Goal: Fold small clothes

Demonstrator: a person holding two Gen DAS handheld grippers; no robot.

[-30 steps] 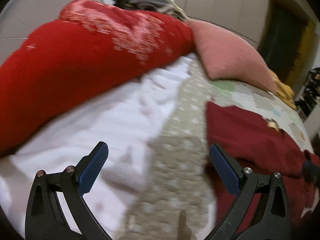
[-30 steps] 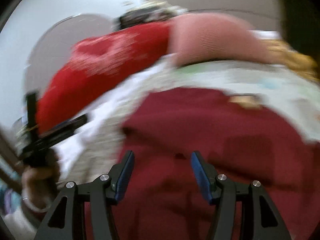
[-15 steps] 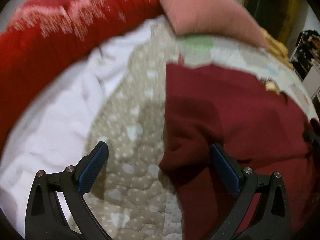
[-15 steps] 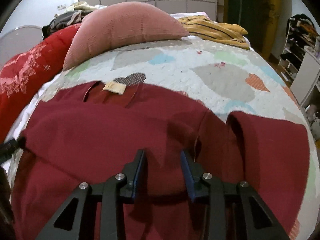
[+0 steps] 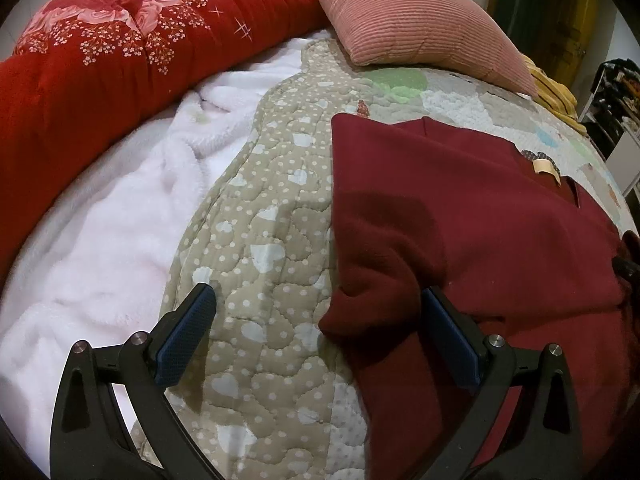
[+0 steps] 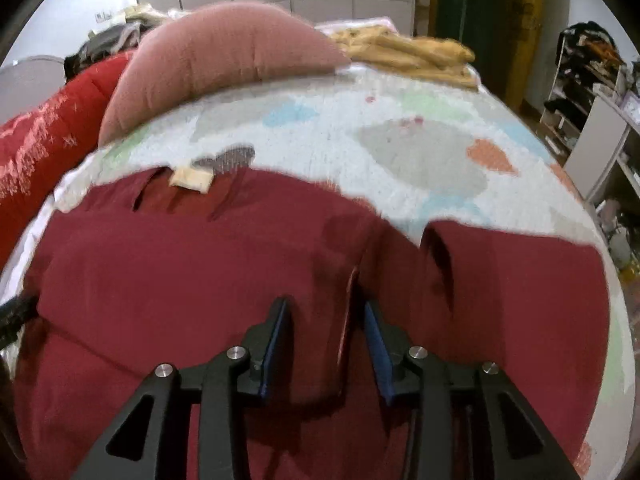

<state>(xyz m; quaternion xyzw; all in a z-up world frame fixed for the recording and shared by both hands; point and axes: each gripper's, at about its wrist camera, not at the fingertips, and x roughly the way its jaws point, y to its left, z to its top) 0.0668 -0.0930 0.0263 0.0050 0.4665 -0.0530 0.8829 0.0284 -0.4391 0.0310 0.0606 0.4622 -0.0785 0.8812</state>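
A maroon fleece garment [image 5: 480,220] lies spread on the quilted bed, its tan neck label [image 5: 544,166] at the far side. My left gripper [image 5: 318,294] hangs open and wide over the garment's left edge; one finger is above the beige quilt [image 5: 272,184], the other above the maroon cloth. In the right wrist view the same garment [image 6: 180,280] fills the foreground. My right gripper [image 6: 325,305] stands narrow with a raised fold of the cloth between its fingers. Its jaws are opening, and a dark gap shows beside the right pad.
A pink ribbed pillow [image 5: 408,16] and a red flowered blanket [image 5: 100,80] lie along the far side. White fleece bedding [image 5: 112,232] is at the left. Yellow clothes [image 6: 408,52] sit behind the pillow, and shelves [image 6: 592,80] stand off the bed's right.
Both grippers came down toward the maroon garment. The left one shifted from the white bedding to the garment's edge. The right one narrowed around a fold, then widened slightly.
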